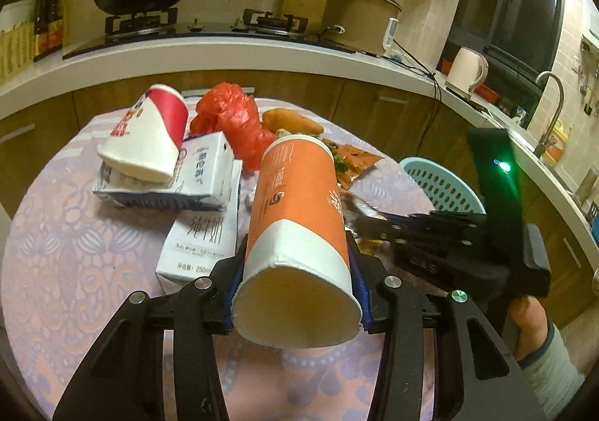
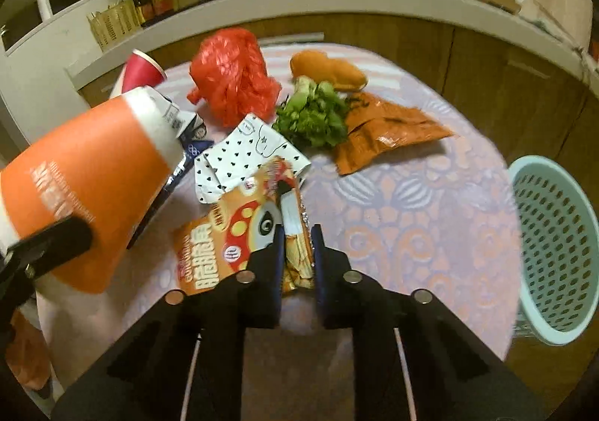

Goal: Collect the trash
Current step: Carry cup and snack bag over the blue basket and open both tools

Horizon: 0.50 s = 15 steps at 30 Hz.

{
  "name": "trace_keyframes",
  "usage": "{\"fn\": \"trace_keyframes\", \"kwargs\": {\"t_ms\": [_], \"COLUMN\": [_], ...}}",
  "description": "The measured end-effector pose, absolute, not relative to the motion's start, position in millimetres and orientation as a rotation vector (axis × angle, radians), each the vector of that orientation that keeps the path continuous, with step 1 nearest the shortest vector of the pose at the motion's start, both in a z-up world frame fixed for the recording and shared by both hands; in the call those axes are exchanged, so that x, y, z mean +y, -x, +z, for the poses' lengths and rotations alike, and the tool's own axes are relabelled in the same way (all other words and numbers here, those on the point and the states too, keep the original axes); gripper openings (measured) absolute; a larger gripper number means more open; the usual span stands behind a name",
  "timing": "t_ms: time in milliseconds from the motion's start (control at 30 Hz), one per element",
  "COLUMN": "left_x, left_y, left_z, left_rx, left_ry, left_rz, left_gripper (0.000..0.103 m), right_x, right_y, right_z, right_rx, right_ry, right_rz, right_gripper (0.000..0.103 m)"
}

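progress: early. the pale green basket (image 2: 554, 252) of perforated plastic stands off the table's right edge; its inside is not visible. the left gripper (image 1: 297, 293) is clamped on a tall orange paper cup (image 1: 295, 211), tilted, its white base nearest the camera. the right gripper (image 2: 297, 252) is pinched tight on a glossy, crinkled snack wrapper (image 2: 232, 233) lying on the near part of the table. left on the patterned tablecloth (image 2: 411, 226): a red-and-white cup (image 1: 149, 129), two milk cartons (image 1: 202, 230), a crumpled red bag (image 2: 232, 76), dotted paper (image 2: 243, 158), greens (image 2: 314, 114), a bun (image 2: 329, 70), an orange foil packet (image 2: 385, 132).
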State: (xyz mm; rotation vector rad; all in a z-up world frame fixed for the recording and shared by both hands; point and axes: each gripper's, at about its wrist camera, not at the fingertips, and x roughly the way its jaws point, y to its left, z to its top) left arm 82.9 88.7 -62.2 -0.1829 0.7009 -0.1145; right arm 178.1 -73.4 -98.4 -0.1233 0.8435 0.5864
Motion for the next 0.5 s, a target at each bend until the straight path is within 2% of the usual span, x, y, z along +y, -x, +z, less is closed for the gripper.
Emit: {"fn": "trace_keyframes", "kwargs": {"t_ms": [300,500], "left_x": [62.3,18.0], "left_y": [-104.1,-139.0], "left_z": [-35.9,-21.2], "left_rx": [0.664,0.653], "left_ry": [0.160,0.127], "left_rz": [-0.140,-0.208], "left_gripper": [0.044,0.044], "right_x": [-144.1,-200.7], "right_y": [-177.6,-186.7], "right_z": [-45.7,-24.6], "right_rx": [0.707,0.631], "right_ry": [0.020,0.000], "right_rz": [0.494,0.362], "right_gripper": [0.006,0.006]}}
